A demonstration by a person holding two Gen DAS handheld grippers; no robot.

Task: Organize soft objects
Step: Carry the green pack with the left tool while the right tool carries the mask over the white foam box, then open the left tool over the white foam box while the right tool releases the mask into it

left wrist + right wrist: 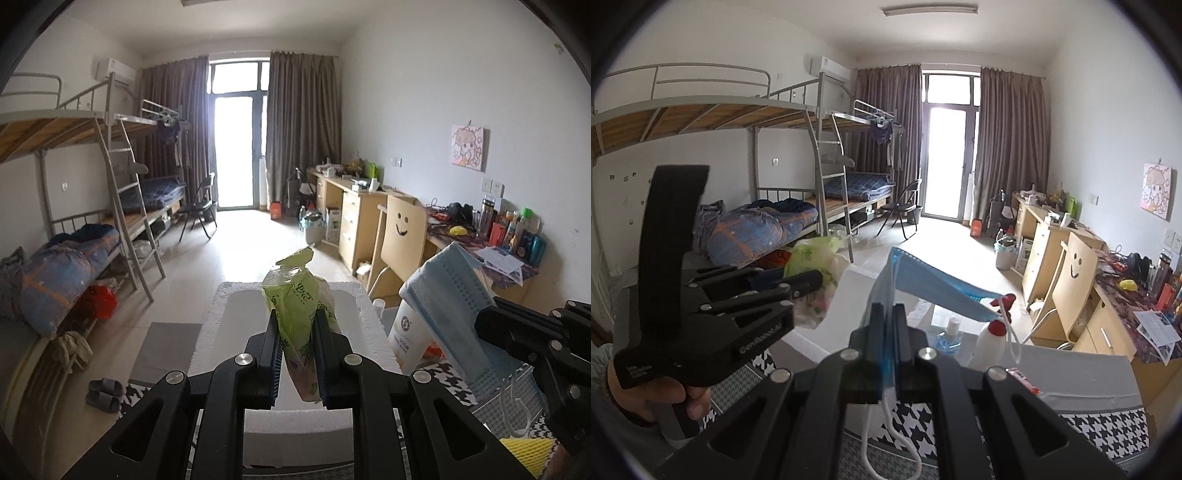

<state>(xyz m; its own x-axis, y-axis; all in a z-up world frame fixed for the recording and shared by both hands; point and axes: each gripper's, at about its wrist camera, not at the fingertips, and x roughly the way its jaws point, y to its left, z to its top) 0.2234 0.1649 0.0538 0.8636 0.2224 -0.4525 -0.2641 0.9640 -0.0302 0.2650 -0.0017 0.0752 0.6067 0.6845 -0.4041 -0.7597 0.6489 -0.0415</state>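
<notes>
My left gripper (296, 321) is shut on a green tissue pack (297, 295) and holds it up above a white foam box (236, 317). It also shows in the right wrist view (812, 277), at the left, with the tissue pack (816, 258) in it. My right gripper (888, 310) is shut on a blue face mask (923, 280), held in the air with its white ear loops hanging down. In the left wrist view the mask (450, 295) and the right gripper (491, 317) are at the right.
A table with a black-and-white houndstooth cloth (1100, 428) lies below. On it stand a white bottle (406, 332), a red-capped bottle (991, 336) and a yellow sponge (528, 448). A wooden chair (1071, 284), desks and bunk beds (757, 225) line the room.
</notes>
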